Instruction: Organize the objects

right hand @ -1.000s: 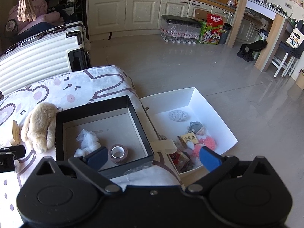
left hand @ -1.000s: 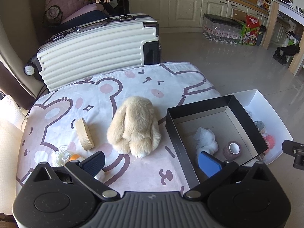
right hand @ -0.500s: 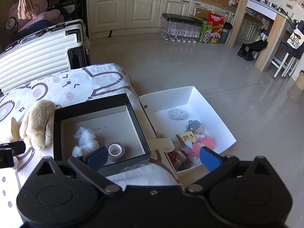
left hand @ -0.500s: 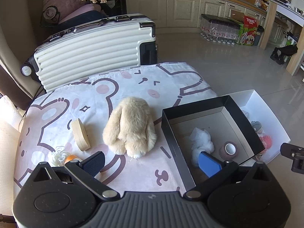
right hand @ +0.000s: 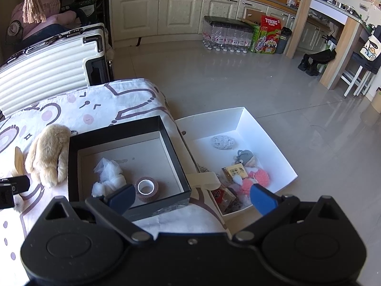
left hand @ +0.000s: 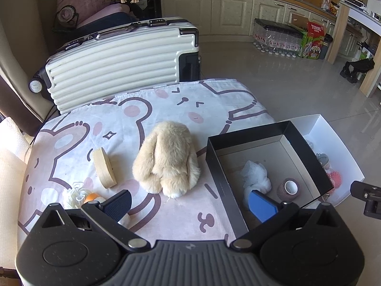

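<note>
A beige plush rabbit [left hand: 166, 159] lies on the cartoon-print cloth [left hand: 147, 104], left of a black box [left hand: 307, 152] that holds a white wad [left hand: 256, 175] and a brown tape roll [left hand: 288, 188]. A round wooden box [left hand: 104, 168] and a small orange-and-white toy [left hand: 91, 197] lie left of the rabbit. My left gripper [left hand: 189, 205] is open and empty, above the cloth just in front of the rabbit. My right gripper [right hand: 191, 197] is open and empty, above the black box's [right hand: 176, 157] near right corner. The tape roll [right hand: 146, 188] sits by its left finger.
A white tray [right hand: 266, 133] with several small items juts past the table's right edge. A cream suitcase [left hand: 119, 59] stands behind the table. Tiled floor, cabinets and packs of bottles [right hand: 226, 35] lie beyond.
Both grippers have drawn back and up a little, so the table objects sit slightly farther away. Nothing on the table has moved.
</note>
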The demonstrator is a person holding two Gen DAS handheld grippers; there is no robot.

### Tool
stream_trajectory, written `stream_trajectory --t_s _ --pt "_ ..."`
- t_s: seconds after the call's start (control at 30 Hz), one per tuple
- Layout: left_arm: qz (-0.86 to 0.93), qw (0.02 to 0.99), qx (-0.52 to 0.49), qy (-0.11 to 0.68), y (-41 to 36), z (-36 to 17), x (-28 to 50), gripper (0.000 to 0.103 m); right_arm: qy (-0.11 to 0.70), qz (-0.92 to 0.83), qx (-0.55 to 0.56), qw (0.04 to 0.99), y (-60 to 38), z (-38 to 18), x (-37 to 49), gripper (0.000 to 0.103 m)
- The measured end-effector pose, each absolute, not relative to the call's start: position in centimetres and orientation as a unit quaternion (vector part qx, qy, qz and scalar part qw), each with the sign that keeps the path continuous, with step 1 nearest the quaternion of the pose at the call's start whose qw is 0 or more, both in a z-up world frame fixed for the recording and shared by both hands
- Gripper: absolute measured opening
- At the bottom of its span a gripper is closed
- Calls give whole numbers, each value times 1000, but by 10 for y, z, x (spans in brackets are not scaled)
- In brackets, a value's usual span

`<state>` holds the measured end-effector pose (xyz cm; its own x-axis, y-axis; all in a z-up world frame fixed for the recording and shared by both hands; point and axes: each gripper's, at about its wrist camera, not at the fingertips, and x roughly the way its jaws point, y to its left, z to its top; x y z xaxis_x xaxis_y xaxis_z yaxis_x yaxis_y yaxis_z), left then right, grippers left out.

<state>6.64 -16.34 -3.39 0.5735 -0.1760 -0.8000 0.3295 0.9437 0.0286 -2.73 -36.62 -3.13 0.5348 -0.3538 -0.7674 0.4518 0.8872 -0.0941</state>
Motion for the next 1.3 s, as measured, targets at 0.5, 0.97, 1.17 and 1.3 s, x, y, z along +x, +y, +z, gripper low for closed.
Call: stream_trajectory --t_s 0.5,0.97,1.17,1.3 --pt "-100 888 75 443 -105 -33 75 103 426 -189 48 884 -321 -35 1 103" --pt "-42 893 53 445 -29 -29 74 103 427 -130 30 894 -257 -36 28 103" --pt "-17 894 46 446 -1 -27 70 103 428 -106 28 897 -233 -37 35 103" --pt "-5 894 42 446 14 -25 67 103 427 -94 26 899 -218 -36 38 103"
